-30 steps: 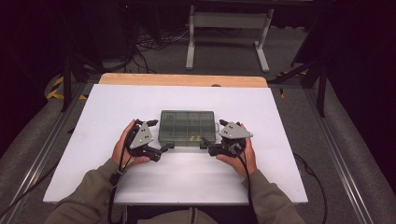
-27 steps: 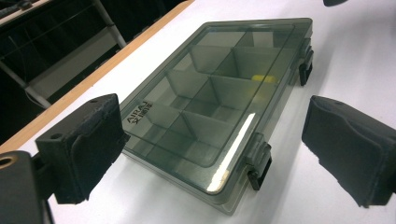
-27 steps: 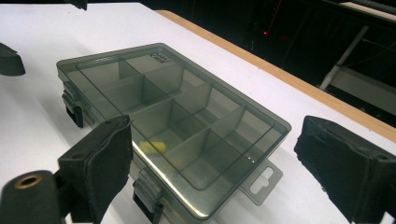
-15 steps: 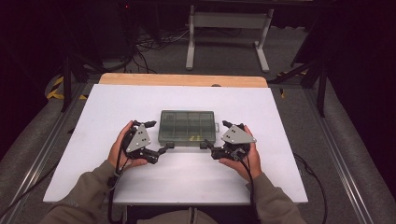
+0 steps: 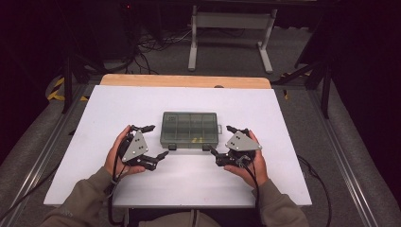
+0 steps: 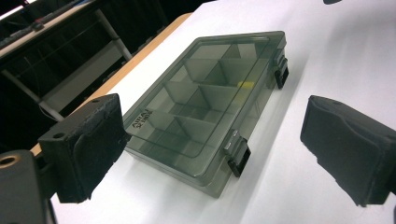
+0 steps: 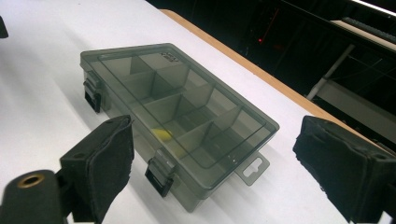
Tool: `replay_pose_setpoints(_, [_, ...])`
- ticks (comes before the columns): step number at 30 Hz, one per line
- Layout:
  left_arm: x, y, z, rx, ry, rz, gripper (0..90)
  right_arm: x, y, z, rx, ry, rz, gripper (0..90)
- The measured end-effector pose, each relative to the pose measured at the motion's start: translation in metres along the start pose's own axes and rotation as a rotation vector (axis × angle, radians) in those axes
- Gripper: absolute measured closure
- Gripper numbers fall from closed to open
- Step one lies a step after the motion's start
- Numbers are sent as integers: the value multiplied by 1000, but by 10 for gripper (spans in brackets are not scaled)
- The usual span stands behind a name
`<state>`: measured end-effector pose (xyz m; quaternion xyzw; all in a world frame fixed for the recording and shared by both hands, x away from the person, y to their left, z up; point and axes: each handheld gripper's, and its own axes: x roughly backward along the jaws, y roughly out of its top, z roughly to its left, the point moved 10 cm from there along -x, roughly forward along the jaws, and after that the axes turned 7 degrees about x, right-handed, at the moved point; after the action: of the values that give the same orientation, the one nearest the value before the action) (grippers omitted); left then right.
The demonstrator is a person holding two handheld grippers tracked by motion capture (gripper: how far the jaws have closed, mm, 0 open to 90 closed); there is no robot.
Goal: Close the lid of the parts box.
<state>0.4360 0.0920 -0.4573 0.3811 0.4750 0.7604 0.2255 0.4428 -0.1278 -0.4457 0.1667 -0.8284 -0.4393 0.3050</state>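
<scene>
Here, a smoky clear plastic box (image 5: pixel 189 129) lay flat near the middle of the white table (image 5: pixel 94 118), lid shut, its two dark latches (image 6: pixel 238 156) on the near long side. Inside, dividers split it into compartments; a small yellow item (image 7: pixel 162 135) sat in one of the near-side compartments, its exact nature too small to tell.

The left gripper (image 5: pixel 152 142) was held just left of the box's near-left corner, jaws spread wide with nothing between them. In the left gripper view, the box lay ahead between the two black pads (image 6: pixel 88 140), apart from both. The right gripper (image 5: pixel 222 140) stood just right of the near-right corner, jaws likewise spread and empty. Its lower jaw tip came close to the right latch; whether it touched could not be told from the high view. In the right gripper view, the box sat ahead of the open pads (image 7: pixel 102 163), clear of both.

Each hand (image 5: pixel 118 153) rested low over the table's near part.
</scene>
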Motion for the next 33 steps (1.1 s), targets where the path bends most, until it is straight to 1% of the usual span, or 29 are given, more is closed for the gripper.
replay_pose_setpoints(8, [8,-3,-1,-2,13,-9,75,6,-2,2,13,-3,2,118])
replay_pose_setpoints(10, [10,-3,-2,-8,13,-9,74,7,-2,2,15,-4,1,118])
replay_pose_setpoints(16, [17,-5,-3,-12,23,-12,73,11,-3,5,35,-9,3,117])
replay_pose_setpoints(30, [31,-16,-3,-12,40,-3,70,18,-10,7,56,-16,18,118])
replay_pose_setpoints(33, [34,-18,-3,-17,44,0,70,19,-12,7,63,-19,23,119])
